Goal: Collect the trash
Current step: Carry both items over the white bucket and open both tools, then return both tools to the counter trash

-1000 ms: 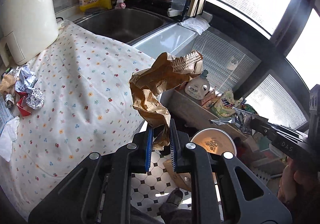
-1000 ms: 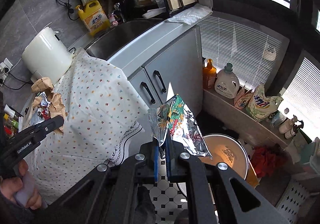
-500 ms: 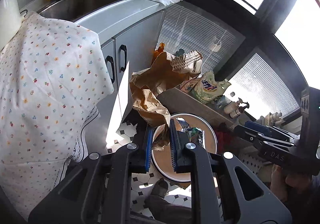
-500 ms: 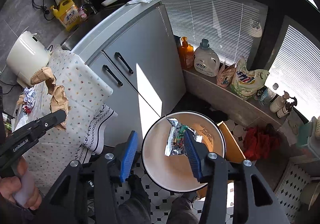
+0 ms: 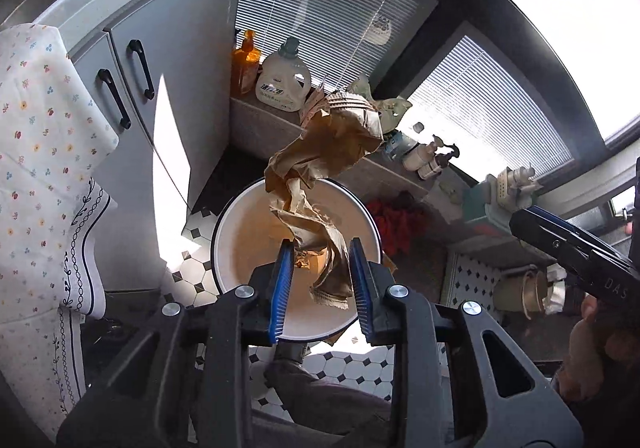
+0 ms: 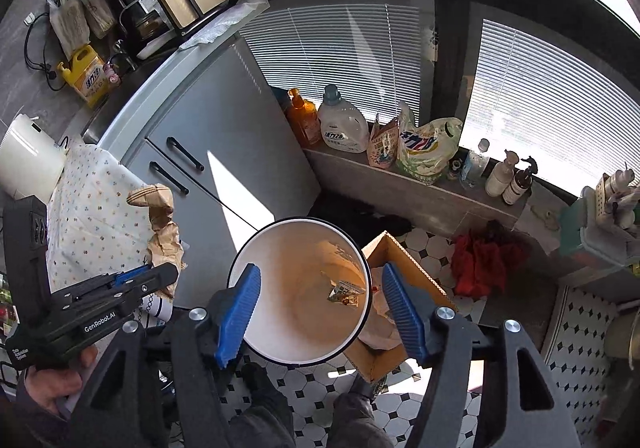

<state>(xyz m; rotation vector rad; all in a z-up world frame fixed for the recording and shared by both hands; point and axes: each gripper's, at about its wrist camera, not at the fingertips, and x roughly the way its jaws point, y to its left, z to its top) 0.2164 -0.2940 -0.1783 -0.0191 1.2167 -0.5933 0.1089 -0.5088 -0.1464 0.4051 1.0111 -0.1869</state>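
A crumpled brown paper bag (image 5: 324,167) hangs between the fingers of my left gripper (image 5: 320,280), directly above a round white bin (image 5: 240,232) on the floor. The left jaws stand apart with the paper loose between them. In the right wrist view the same bag (image 6: 160,224) shows at the left. My right gripper (image 6: 320,308) is wide open and empty above the bin (image 6: 256,336). A foil snack wrapper (image 6: 343,292) lies inside the bin.
A cardboard box (image 6: 404,276) stands right of the bin. Grey cabinet doors (image 6: 224,151) and a flowered tablecloth (image 5: 36,151) are to the left. Detergent bottles (image 6: 342,123) line a low ledge. A red cloth (image 6: 480,260) lies on the tiled floor.
My left gripper has moved over the bin and its jaws have opened around the paper bag. My right gripper dropped the foil wrapper into the bin and stays open.
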